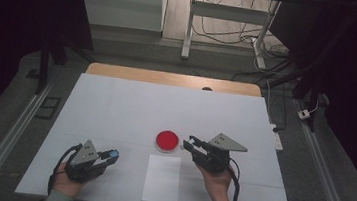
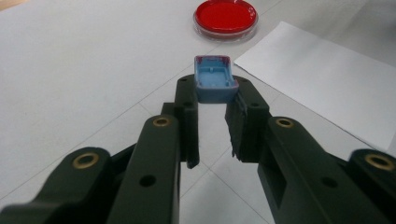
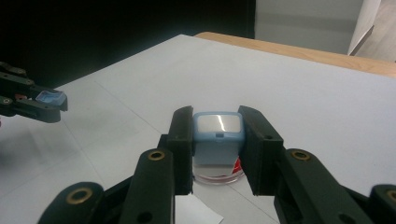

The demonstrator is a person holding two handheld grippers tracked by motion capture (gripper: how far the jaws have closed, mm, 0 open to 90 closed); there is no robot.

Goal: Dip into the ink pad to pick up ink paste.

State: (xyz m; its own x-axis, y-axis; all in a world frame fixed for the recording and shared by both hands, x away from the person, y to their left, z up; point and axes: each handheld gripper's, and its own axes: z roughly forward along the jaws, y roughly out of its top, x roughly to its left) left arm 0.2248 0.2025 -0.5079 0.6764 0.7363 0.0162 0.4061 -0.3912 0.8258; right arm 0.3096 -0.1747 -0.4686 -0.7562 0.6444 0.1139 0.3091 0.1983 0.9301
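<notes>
**Right gripper** (image 3: pixel 217 140): clamped shut on stamp (image 3: pixel 218 133), gripped by both sides at the jaw tips, pale glossy end toward the camera. Held low at the right edge of red dish (image 1: pixel 167 141), mid-table.

**Left gripper** (image 2: pixel 214 93): clamped shut on blue cap (image 2: pixel 214 77) at the very tips, hollow side up, red stains on the rim. Near left of table (image 1: pixel 116 104), well apart from dish.

**Sheet** (image 1: pixel 161 179): flat, just near of dish, between the two hands.

Likely faults and causes, as judged from this state:

- Shallow tip grip on cap: apt to pivot or pop out if knocked or turned sharply. Avoid sudden wrist turns.
- Tilted descent of stamp into dish: uneven inking, or dish shoved across the smooth table. Lower square and straight.
- Excess pressure: dish possibly lifted with stamp on withdrawal.
- Sideways drag of stamp on sheet: smeared mark. Unweighted sheet apt to slide.
- Stained cap rim brushed against table or sheet: stray red marks. Hold clear.
</notes>
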